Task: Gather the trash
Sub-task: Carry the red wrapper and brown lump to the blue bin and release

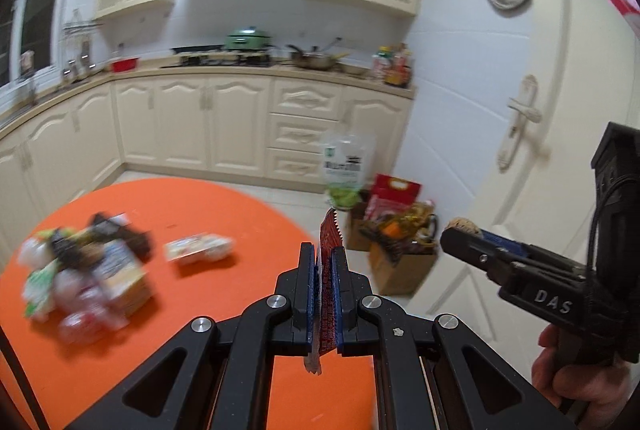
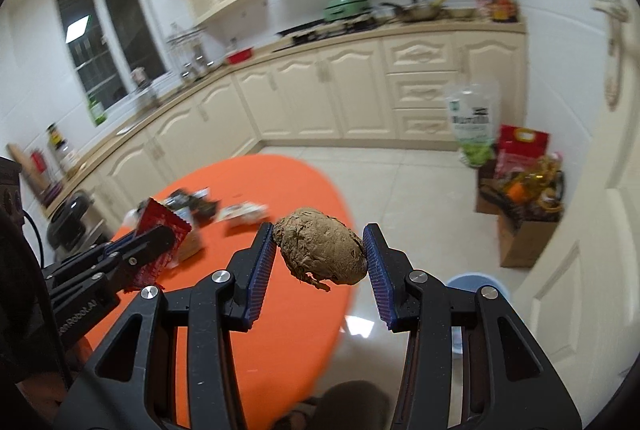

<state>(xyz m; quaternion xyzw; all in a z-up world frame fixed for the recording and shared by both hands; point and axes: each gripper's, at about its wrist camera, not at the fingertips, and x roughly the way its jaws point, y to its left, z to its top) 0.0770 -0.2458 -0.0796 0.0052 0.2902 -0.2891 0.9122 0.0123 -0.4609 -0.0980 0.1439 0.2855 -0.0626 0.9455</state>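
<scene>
Trash carried in both grippers, lifted clear of the orange round table (image 1: 224,206). Left gripper (image 1: 324,254) clamped fully on a red serrated-edge wrapper (image 1: 329,236), held upright and edge-on between the blue pads — a thin sheet needing the tightest pinch. Right gripper (image 2: 320,250) part-way open, pressed on a brown crumpled lump (image 2: 322,250), its width setting the gap. Remaining litter heap (image 1: 84,270) at 9 o'clock on the table, a small packet (image 1: 198,250) just beside it toward 10 o'clock. Blue bin rim (image 2: 476,284) on the floor at 4 o'clock in the right wrist view — probably the drop point. Motion blur throughout.
</scene>
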